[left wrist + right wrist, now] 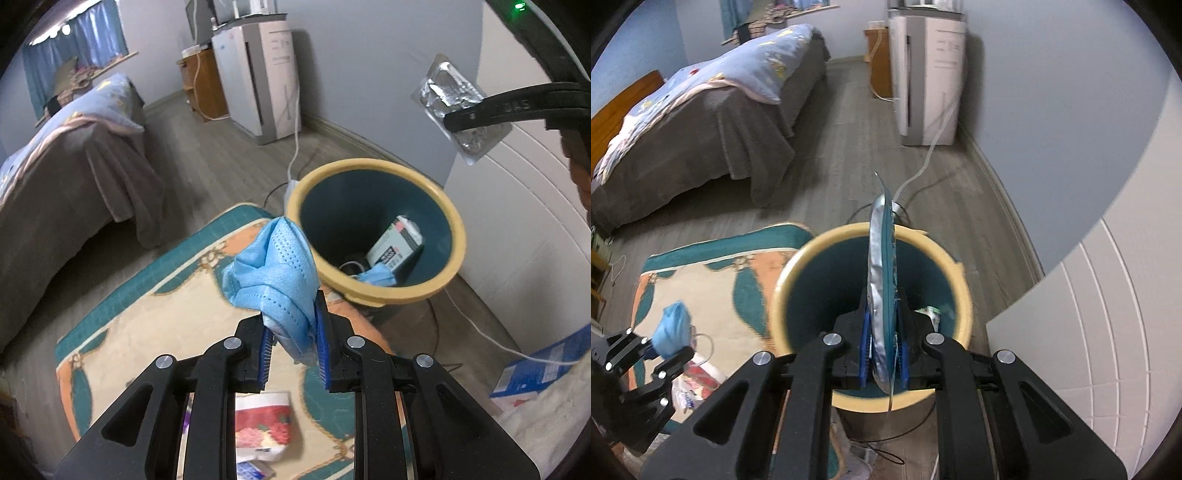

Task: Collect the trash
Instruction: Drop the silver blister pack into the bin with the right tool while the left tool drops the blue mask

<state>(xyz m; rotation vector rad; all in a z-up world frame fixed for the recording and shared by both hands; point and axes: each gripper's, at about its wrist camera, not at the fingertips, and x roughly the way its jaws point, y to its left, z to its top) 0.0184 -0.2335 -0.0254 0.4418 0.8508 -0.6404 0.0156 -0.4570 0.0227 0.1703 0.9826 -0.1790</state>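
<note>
R gripper (pixel 882 354) clamps silver foil blister pack (pixel 881 280) edge-on, directly above yellow-rimmed teal bin (pixel 798 266); L gripper (pixel 293 343) pinching crumpled blue mask (pixel 275 273), just left of rim.

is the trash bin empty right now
No, the trash bin already holds a small box and a blue mask at its bottom.

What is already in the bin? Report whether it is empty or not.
Not empty. The left wrist view shows the bin upright and open-topped, with a small printed box, a blue face mask and a dark cord at its bottom.
</note>
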